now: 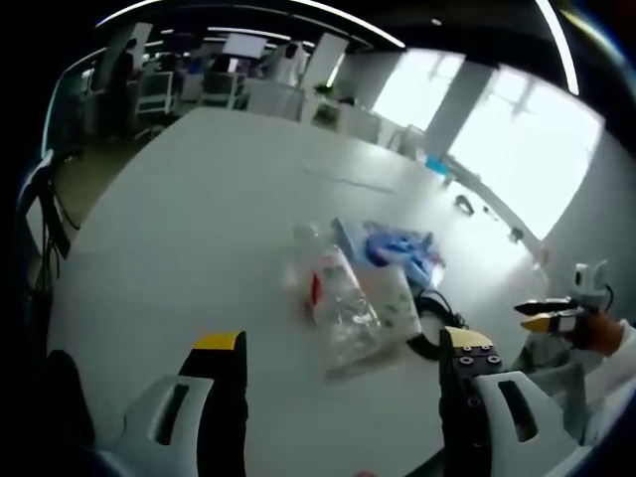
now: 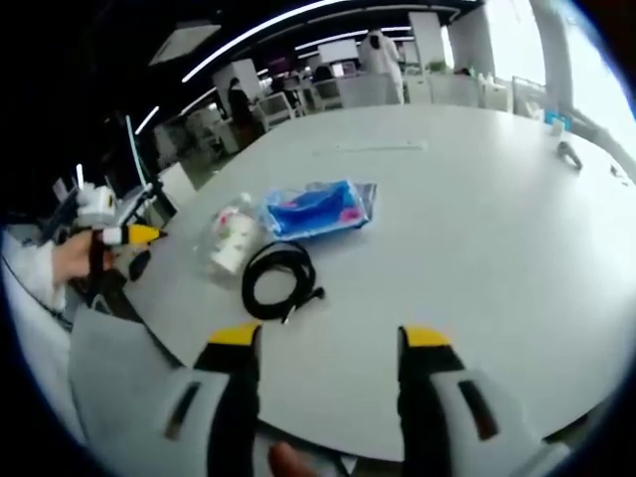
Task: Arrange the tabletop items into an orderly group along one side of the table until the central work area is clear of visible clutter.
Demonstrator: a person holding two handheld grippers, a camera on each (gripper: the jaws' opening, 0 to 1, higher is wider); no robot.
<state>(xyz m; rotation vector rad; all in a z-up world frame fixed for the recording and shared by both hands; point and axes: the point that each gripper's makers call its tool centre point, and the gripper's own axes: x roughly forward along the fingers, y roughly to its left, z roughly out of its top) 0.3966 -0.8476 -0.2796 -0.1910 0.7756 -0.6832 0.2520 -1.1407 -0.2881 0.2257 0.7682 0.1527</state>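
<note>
White table w/ cable, blue pack, bottle.

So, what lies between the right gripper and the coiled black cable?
Nothing: in the right gripper view, bare white table separates the open right gripper from the coiled black cable.

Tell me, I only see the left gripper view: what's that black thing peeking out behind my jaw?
Observer: A black cable. The right gripper view shows it whole, wound into a loose coil.
Operator: Where is it from the other stuff?
Observer: It lies closer to the right gripper than the blue packet and the clear bag do.
Operator: Is that gripper holding anything?
Observer: No, its jaws stand wide open with nothing between them.
</note>
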